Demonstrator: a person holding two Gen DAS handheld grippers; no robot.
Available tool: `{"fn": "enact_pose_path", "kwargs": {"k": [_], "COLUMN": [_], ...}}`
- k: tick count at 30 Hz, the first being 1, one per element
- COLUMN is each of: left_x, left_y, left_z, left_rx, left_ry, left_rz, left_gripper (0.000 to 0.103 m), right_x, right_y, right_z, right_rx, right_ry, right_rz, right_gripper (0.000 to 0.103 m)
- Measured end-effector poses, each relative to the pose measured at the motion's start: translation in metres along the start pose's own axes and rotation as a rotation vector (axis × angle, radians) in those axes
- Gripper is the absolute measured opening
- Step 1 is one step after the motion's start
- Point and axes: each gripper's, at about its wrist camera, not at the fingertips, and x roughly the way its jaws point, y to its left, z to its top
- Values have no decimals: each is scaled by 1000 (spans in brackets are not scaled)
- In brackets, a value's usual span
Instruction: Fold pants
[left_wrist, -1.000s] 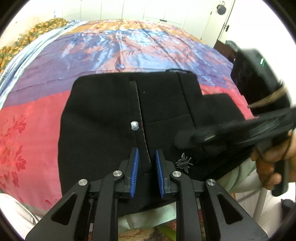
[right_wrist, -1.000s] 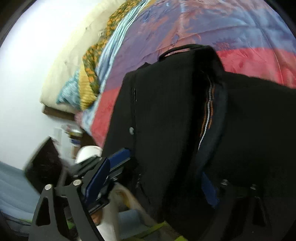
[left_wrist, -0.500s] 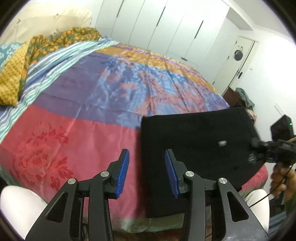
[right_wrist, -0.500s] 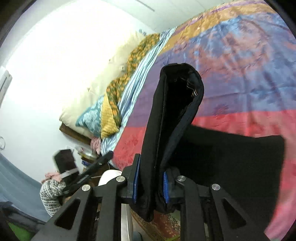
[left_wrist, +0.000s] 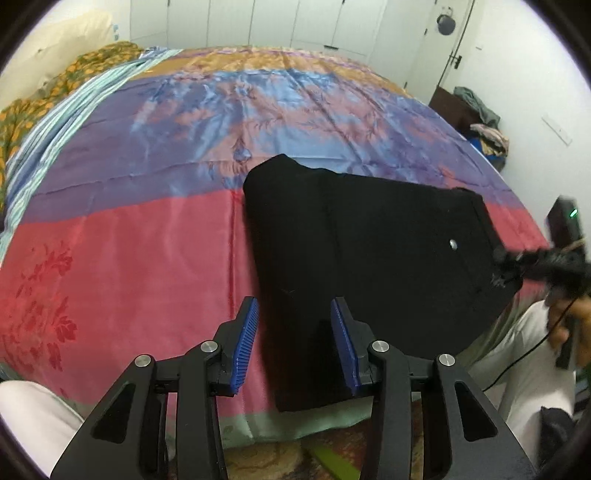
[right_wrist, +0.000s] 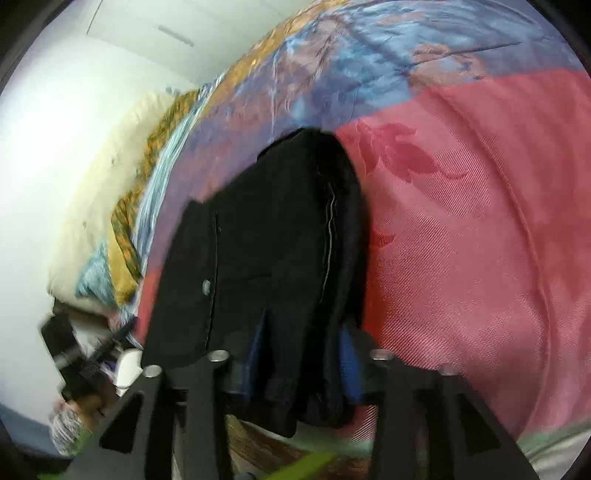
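Observation:
The black pants (left_wrist: 369, 251) lie folded on the colourful bedspread (left_wrist: 129, 240), with a silver button (left_wrist: 453, 243) near their right end. My left gripper (left_wrist: 294, 343) is open and empty, low over the pants' near left corner. My right gripper (right_wrist: 301, 354) is shut on the waist end of the pants (right_wrist: 273, 258); it also shows in the left wrist view (left_wrist: 517, 262) at the pants' right edge.
Pillows and a yellow-orange blanket (left_wrist: 55, 85) lie at the bed's far left. White wardrobe doors (left_wrist: 295, 22) stand behind the bed. A dark cabinet with clothes (left_wrist: 469, 114) stands at the right. The bed's front edge (left_wrist: 295, 424) is just below my left gripper.
My left gripper let go of the pants, opened and drew back to the left. My right gripper swung the held end over and down onto the bed.

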Motion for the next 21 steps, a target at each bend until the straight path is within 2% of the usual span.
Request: {"fn": "enact_pose_path", "kwargs": {"k": [2,3,6,8,10,12,13,14,15,18,21], "left_x": [1,2,14,24,26,28,29,30,31,32,31], "left_y": [-2,-3,-12,-15,-16,-15,-16,-16,-17,-19,-19], "left_z": [2,4,8,8,6,6,6,6,6,5,5], "left_rx": [1,4,17,25,11,-1,-1,2,4,17,11], "left_ry": [-1,2,40,80,97,106,109,113,120,123,124], "left_rz": [6,11,39,87,102,106,107,104,102,112,112], "left_gripper": [45,45,45,45,45,46,46,50,51,51,51], "right_x": [-25,-37,-56,-54,-46,-33,-27,-9,3,-4,-8], "right_y": [24,31,77,100,120,126,118,103,89,73,80], "right_z": [15,20,37,28,8,-24,-35,-48,-55,-58,-49], "right_rx": [-133,-172,-312,-385,-463,-549,-565,-545,-507,-427,-374], "right_ry": [-79,-103,-171,-139,-64,2,30,98,134,81,88], "right_rz": [-117,-132,-77,-21,33,2,-51,-134,-153,-94,-72], "right_gripper": [56,56,55,55,55,55,55,54,52,52,52]}}
